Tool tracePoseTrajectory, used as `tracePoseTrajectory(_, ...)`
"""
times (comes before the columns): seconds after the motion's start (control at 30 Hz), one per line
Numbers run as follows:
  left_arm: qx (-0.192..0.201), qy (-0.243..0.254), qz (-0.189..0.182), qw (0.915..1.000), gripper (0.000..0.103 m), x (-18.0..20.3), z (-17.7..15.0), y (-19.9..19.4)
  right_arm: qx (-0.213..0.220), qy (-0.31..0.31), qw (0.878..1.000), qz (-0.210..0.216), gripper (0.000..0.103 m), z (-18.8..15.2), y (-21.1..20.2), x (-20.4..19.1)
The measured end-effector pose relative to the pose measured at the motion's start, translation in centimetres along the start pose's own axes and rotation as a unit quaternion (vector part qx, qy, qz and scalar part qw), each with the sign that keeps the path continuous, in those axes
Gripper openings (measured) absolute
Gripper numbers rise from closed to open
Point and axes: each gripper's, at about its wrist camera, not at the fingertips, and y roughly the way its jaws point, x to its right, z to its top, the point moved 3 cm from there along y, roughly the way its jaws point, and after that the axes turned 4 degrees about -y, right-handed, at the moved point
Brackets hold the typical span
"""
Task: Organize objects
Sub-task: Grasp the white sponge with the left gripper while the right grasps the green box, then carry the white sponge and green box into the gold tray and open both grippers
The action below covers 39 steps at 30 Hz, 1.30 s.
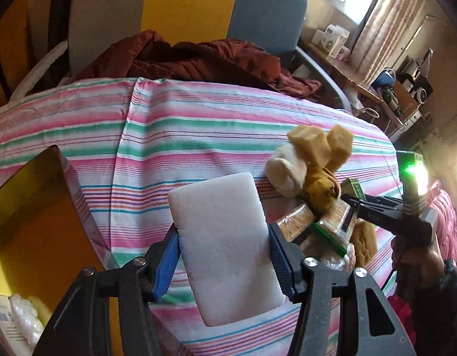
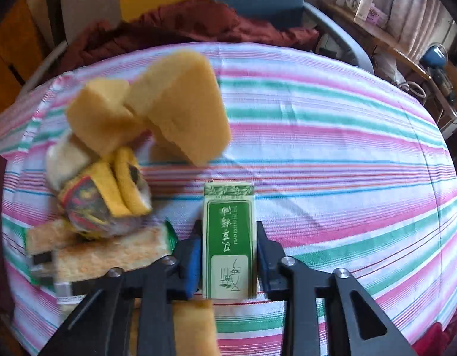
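My left gripper (image 1: 224,231) is shut on a white soap-like block (image 1: 225,246) and holds it above the striped cloth (image 1: 198,136). My right gripper (image 2: 228,237) is shut on a green and white box (image 2: 229,243), held over the cloth (image 2: 332,148). The right gripper also shows in the left wrist view (image 1: 351,200), at the pile. A pile of yellow sponges (image 2: 157,112), a wrapped ball (image 2: 88,204) and packaged scouring pads (image 2: 103,255) lies left of the box. The same pile (image 1: 314,160) shows at right in the left wrist view.
An open yellow cardboard box (image 1: 35,231) with wrapped items stands at the left edge. A dark red jacket (image 1: 198,59) lies beyond the cloth, with a blue chair (image 1: 267,14) behind it. A cluttered desk (image 1: 391,89) stands at the far right.
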Motion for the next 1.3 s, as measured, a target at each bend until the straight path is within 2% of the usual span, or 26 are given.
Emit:
tracePoseTrajectory(0.13,0.007,-0.001,-0.010,0.9999,0.058,-0.4,-0.7,-1.1,0.035,0.026,0.999,-0.015,0.031,-0.7,-2.4,1.0)
tracePoseTrajectory(0.3,0.027,-0.028,-0.020,0.9991,0.058,-2.5,-1.6,-3.8,0.112,0.036,0.993,-0.017,0.031,-1.2,-8.4,0.5)
tracePoseTrajectory(0.43,0.048,-0.068,-0.014,0.9965,0.058,-6.2,-2.5,-6.5,0.162,0.016,0.986,0.024,0.031,-1.1,-12.6,-2.9)
tracePoseTrajectory(0.53,0.064,-0.100,0.005,0.9929,0.058,-9.7,-3.4,-8.5,0.178,-0.024,0.980,0.079,0.031,-1.3,-14.4,-8.4)
tracePoseTrajectory(0.73,0.093,-0.158,0.051,0.9817,0.058,-17.3,-4.9,-11.8,0.165,-0.120,0.963,0.178,0.031,-2.7,-15.4,-20.6)
tracePoseTrajectory(0.9,0.104,-0.188,0.087,0.9727,0.058,-22.4,-5.4,-13.0,0.129,-0.185,0.949,0.222,0.031,-4.3,-13.9,-29.3)
tracePoseTrajectory(1.0,0.111,-0.201,0.109,0.9671,0.058,-24.9,-5.3,-13.4,0.109,-0.212,0.944,0.226,0.031,-5.0,-12.7,-33.3)
tracePoseTrajectory(1.13,0.119,-0.213,0.126,0.9617,0.061,-27.4,-4.7,-13.4,0.084,-0.228,0.944,0.225,0.031,-5.1,-11.2,-36.5)
tracePoseTrajectory(1.3,0.112,-0.237,0.124,0.9571,0.064,-29.1,-4.5,-12.9,0.065,-0.237,0.946,0.213,0.031,-3.9,-9.7,-39.6)
